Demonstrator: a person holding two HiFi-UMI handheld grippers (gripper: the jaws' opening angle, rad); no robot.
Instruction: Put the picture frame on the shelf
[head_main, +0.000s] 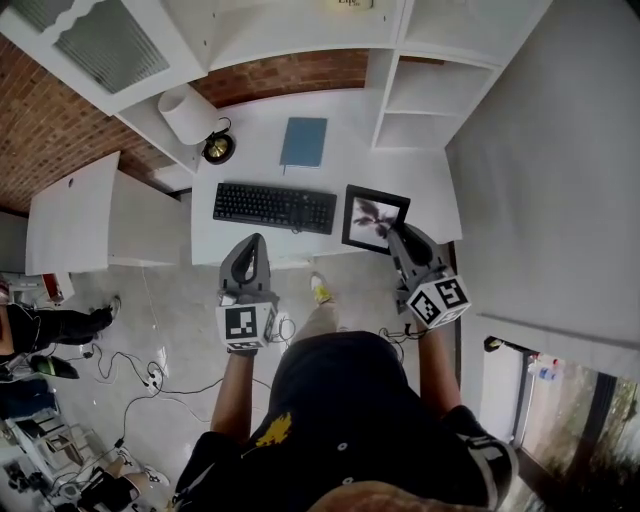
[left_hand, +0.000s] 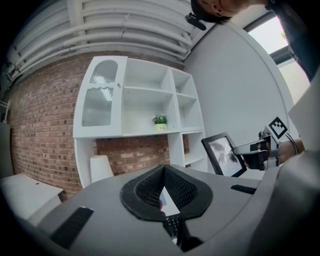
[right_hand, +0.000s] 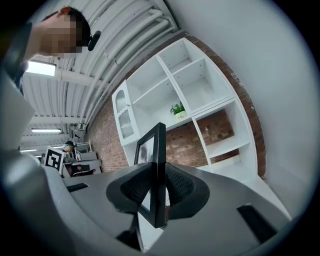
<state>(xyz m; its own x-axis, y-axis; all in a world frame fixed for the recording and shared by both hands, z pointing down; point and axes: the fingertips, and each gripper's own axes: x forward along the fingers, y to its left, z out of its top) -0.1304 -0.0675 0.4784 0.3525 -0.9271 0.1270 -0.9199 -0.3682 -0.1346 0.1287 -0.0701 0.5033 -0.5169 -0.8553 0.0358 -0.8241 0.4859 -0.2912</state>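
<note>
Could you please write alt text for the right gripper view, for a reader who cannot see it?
The right tongs are clamped on the edge of a black picture frame, held upright and seen edge-on. Behind it, a white shelf unit stands against a brick wall, with a small potted plant in one compartment.

Keyboard, blue notebook, lamp on desk.
</note>
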